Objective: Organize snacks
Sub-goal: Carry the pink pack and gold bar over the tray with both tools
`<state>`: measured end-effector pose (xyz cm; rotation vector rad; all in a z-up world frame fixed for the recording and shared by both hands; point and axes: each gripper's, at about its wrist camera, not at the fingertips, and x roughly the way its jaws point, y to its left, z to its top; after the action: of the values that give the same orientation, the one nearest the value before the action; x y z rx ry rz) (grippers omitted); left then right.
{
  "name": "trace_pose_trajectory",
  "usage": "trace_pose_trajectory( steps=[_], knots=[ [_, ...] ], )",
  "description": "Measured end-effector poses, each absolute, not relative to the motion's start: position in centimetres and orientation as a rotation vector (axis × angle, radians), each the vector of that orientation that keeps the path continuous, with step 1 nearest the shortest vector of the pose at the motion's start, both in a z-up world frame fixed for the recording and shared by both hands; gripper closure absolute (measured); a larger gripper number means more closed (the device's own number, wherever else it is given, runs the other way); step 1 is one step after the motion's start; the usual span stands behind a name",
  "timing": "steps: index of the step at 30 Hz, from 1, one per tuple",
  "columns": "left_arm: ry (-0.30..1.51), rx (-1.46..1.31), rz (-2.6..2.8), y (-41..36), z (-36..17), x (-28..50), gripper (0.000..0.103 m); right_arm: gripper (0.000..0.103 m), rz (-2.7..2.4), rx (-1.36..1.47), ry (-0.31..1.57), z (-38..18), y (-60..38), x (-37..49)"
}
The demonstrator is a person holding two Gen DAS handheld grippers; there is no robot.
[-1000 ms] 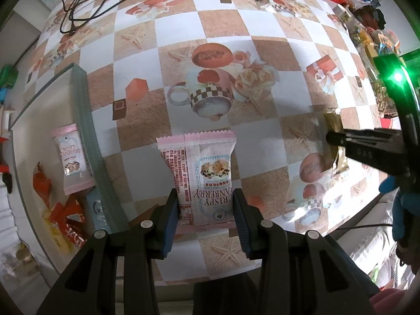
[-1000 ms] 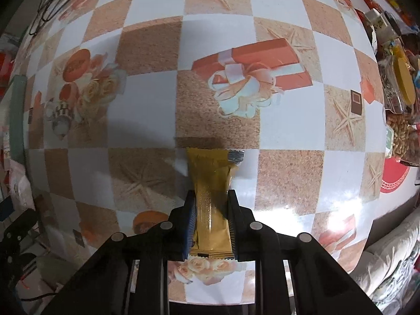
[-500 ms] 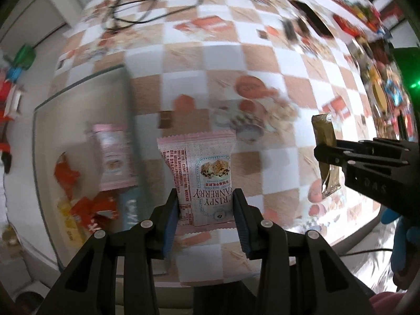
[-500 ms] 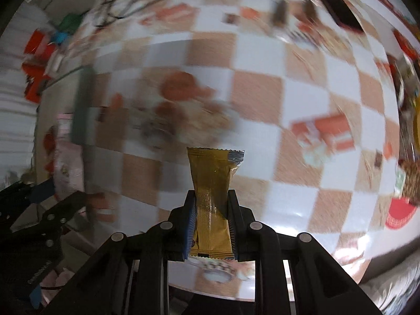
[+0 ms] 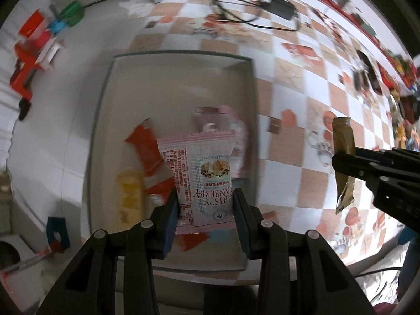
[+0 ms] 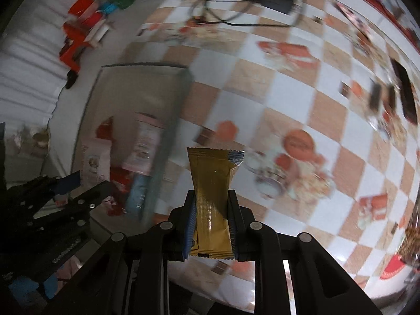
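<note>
over tray (image 5: 173, 84), pink packet (image 5: 202, 173) upright in left tool (image 5: 207, 210), long axis along fingers.

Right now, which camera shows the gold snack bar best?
The right wrist view: the gold bar sits centred and sharp, face-on between its fingers. The left wrist view shows it small, at the right edge.
</note>
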<state>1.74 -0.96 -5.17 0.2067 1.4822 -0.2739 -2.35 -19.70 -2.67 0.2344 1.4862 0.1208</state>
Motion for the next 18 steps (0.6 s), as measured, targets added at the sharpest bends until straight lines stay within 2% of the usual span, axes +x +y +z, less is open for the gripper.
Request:
trace_pose_trajectory(
  steps=[18],
  knots=[
    [1.539,0.140,-0.182,4.5,-7.6,2.9,0.059,0.079,0.284,0.188,1.546,-4.0,-9.6,3.1]
  ],
)
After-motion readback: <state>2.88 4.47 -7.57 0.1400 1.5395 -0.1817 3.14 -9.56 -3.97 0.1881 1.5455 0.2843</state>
